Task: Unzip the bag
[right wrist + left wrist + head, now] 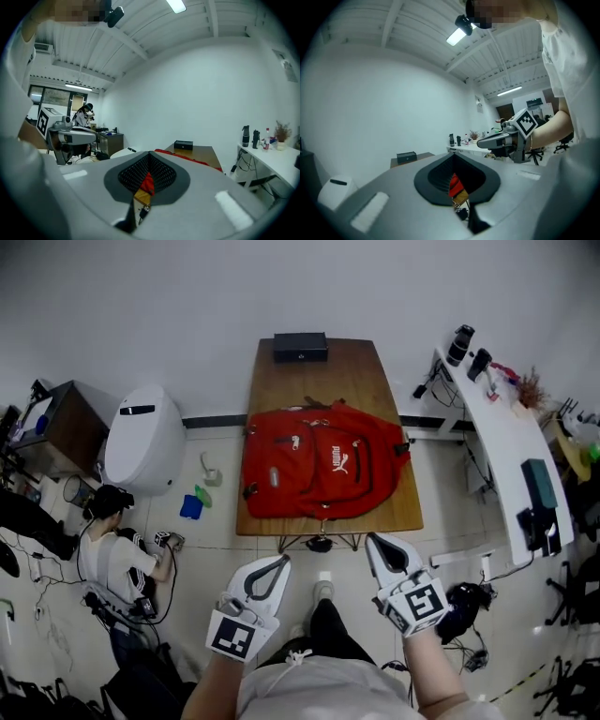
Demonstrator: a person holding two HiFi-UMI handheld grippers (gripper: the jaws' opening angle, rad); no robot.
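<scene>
From the head view: a red fabric backpack (322, 465) lies flat, front up, across the near half of the wooden worktop (319, 371), reaching almost to its left and right edges. Its pockets look closed and nothing inside shows; the zip pulls are too small to pick out. A black box (300, 346) sits at the far edge, lid down. The left gripper (279, 561) and right gripper (372, 540) hover short of the near edge, clear of the bag.

Left gripper view: fingers tip to tip, nothing held. Only a red sliver of backpack shows through their gap.

Right gripper view: fingers together too, and empty. The bag is mostly hidden behind them.
</scene>
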